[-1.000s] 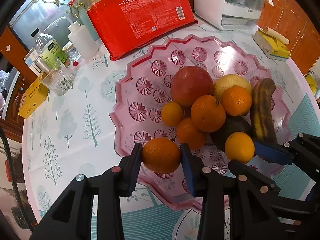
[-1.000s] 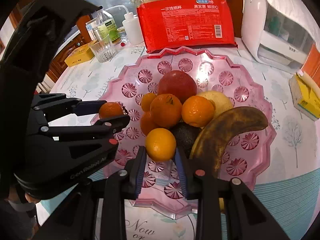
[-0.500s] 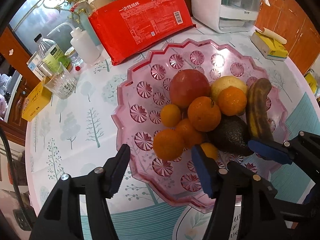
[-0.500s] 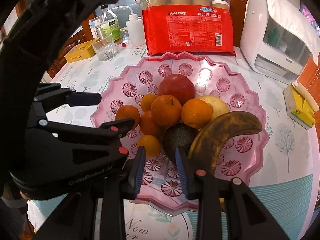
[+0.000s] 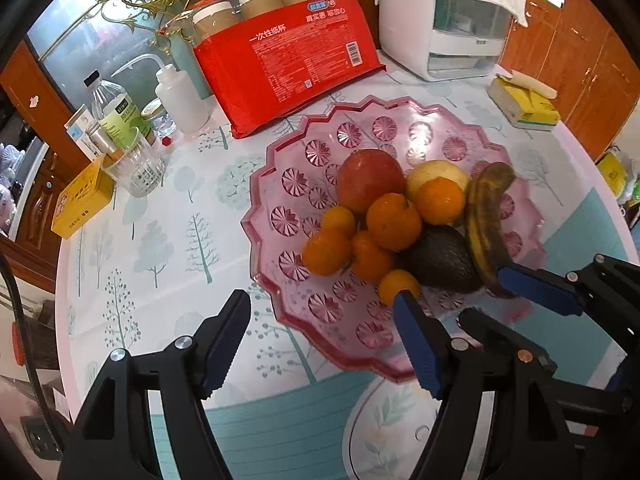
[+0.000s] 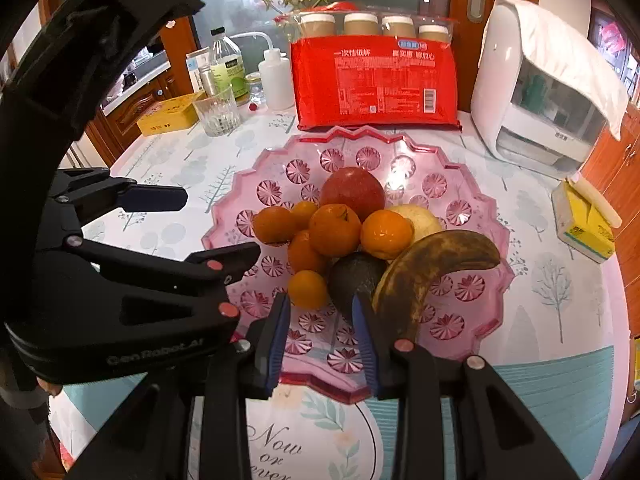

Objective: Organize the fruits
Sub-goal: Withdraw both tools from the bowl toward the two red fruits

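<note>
Nothing held in the left gripper (image 5: 320,298): jaws apart, just been opening, only bare plate between them. Poised over the seven o'clock edge of the pink plate (image 5: 280,184). Nothing held in the right gripper (image 6: 320,300) either: jaws drawn about as near together as they go, with a narrow empty gap, over the plate's six o'clock edge.

All fruit in sight already on the plate, heaped a little toward three o'clock in the left wrist view:
- Apple (image 5: 370,180) at twelve o'clock of the heap.
- Banana (image 5: 484,224) along the three o'clock side.
- Avocado (image 5: 440,262) at five o'clock.
- Small mandarin (image 5: 396,286) at six o'clock, partly behind a gripper finger.
- Another mandarin (image 5: 326,251) at eight o'clock, touching its neighbours.
- More mandarins in the middle, and a pale yellow fruit at one o'clock, mostly hidden.

Mandarins probably light, with loose skin that gives a little, and round enough to roll on the ribbed plate. Best taken across the widest part with a modest squeeze. Banana dark and spotted, so likely soft and easily bruised. Better gripped gently at mid-length than at the tips. Avocado possibly yielding too. Apple likely the heaviest, hard and smooth, needing wide jaws set level across its middle. Worth starting at the outer fruit, since lifting one from under the heap could set the rest rolling.
</note>
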Available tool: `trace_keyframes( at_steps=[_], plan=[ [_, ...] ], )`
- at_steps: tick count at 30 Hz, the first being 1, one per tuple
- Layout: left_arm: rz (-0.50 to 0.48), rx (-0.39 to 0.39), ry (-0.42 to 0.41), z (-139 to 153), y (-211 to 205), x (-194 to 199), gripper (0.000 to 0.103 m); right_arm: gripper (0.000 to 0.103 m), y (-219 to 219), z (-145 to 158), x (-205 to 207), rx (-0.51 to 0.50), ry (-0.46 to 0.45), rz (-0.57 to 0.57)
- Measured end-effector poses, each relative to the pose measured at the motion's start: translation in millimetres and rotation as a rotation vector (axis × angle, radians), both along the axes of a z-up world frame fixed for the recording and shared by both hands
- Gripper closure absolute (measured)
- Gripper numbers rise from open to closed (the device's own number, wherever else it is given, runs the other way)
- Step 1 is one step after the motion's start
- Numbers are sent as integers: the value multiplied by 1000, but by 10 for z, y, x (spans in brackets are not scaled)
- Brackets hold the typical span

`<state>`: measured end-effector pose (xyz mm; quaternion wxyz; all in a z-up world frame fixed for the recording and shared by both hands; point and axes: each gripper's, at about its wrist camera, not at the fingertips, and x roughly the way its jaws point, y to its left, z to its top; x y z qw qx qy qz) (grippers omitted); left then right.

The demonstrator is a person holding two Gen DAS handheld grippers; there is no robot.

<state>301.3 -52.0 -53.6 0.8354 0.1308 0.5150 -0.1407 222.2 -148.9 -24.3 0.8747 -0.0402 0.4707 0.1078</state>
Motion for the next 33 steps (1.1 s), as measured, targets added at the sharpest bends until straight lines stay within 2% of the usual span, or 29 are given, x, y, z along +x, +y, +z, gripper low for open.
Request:
trace_keyframes(
  at_steps=[8,17,22,28,33],
  plan=[
    [-9,-29,-45,261,72,-268,29,70,41,178,-210,-2,-35,-14],
    [-5,-120,-172,674,275,-595,29,70,33,453,-500,7,-88,-50],
    [19,-73,-178,778,452,-745,25,70,63,578,-721,17,-116,-63],
    [65,-82,-178,838,838,-909,23,70,148,644,-983,34,-133,-84],
    [43,-51,-208,825,1048,-1118,15,70,259,620,-1179,49,-125,-97]
  ],
)
